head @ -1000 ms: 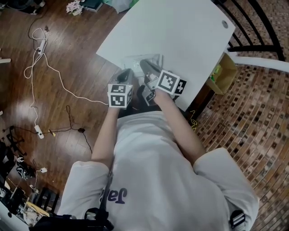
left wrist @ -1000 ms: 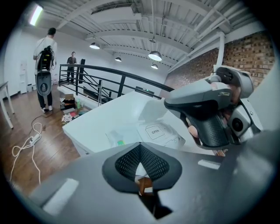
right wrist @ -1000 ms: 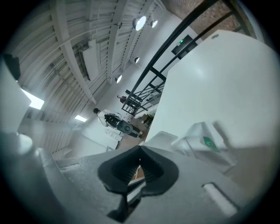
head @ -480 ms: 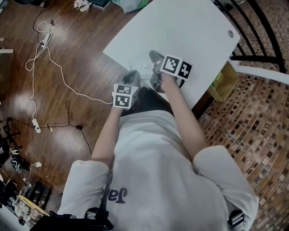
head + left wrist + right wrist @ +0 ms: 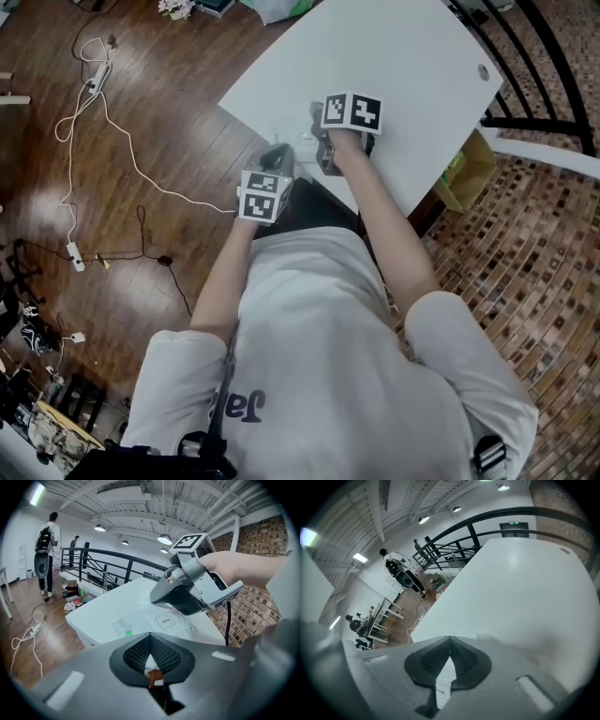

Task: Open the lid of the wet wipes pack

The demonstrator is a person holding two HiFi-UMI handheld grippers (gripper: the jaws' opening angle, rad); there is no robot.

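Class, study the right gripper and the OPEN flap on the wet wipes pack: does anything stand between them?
Nothing visible does. The right gripper, jaws shut, is directly over the OPEN flap of the wet wipes pack. The left gripper sits at the pack's near side, not between them.

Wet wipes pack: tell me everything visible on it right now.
The wet wipes pack is a soft, clear-looking wrapper lying flat on the white table, near its front edge. On top is a flat white lid flap printed OPEN, seemingly not lifted. A green patch shows near one end. The right gripper hangs just over it, jaws together; whether they touch cannot be told.
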